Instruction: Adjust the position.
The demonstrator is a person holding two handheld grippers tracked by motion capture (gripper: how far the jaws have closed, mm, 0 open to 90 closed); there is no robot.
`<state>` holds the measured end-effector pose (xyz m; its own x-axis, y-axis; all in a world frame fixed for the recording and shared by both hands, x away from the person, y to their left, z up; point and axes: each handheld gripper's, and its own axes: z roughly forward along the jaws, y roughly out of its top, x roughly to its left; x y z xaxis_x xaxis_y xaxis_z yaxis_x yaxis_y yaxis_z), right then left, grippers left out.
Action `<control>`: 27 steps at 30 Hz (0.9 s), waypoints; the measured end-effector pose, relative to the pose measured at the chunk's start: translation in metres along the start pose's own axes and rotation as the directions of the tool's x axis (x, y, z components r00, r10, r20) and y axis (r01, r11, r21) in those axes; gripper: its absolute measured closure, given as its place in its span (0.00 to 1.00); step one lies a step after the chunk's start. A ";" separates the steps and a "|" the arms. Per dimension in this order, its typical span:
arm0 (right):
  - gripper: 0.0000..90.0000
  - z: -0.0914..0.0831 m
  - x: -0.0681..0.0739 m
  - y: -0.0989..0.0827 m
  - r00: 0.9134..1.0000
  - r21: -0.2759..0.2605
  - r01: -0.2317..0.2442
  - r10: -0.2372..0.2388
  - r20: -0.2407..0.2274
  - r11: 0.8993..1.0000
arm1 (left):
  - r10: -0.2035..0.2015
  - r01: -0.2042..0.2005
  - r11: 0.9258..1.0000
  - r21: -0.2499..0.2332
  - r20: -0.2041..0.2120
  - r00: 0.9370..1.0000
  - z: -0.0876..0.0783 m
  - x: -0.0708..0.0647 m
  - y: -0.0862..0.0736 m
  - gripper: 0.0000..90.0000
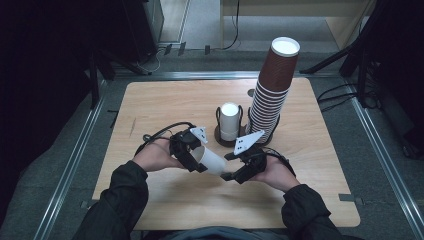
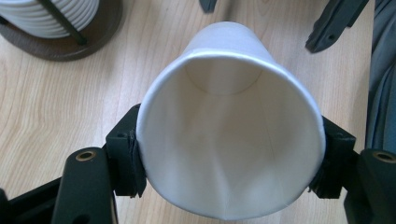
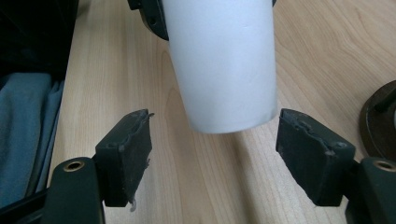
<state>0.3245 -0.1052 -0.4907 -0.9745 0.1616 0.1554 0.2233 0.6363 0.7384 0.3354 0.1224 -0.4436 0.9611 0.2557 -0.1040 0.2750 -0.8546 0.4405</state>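
A white paper cup (image 1: 214, 161) lies on its side above the wooden table, and my left gripper (image 1: 196, 161) is shut on it near the rim. In the left gripper view the cup (image 2: 229, 149) faces the camera mouth-first, its rim squeezed slightly oval between the two pads (image 2: 126, 158). My right gripper (image 1: 231, 172) stands open just past the cup's base. In the right gripper view the cup's closed end (image 3: 224, 60) points toward the gap between the jaws, and neither pad (image 3: 128, 154) touches it.
Behind the hands a tall stack of brown cups (image 1: 272, 95) leans in a wire holder at the back right. A shorter stack of white cups (image 1: 229, 122) stands in a second round-based holder beside it. The table's (image 1: 150, 110) left half is bare wood.
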 end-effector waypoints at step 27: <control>0.38 0.013 0.011 0.006 0.996 0.029 0.086 -0.085 -0.018 0.996 | 0.088 -0.087 0.996 -0.008 0.058 0.994 0.010 -0.019 0.020 0.32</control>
<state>0.3155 -0.0902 -0.4933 -0.9902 0.0935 0.1035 0.1395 0.6696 0.7295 0.3224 0.0961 -0.4415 0.9813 0.1534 -0.1161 0.1898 -0.8702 0.4548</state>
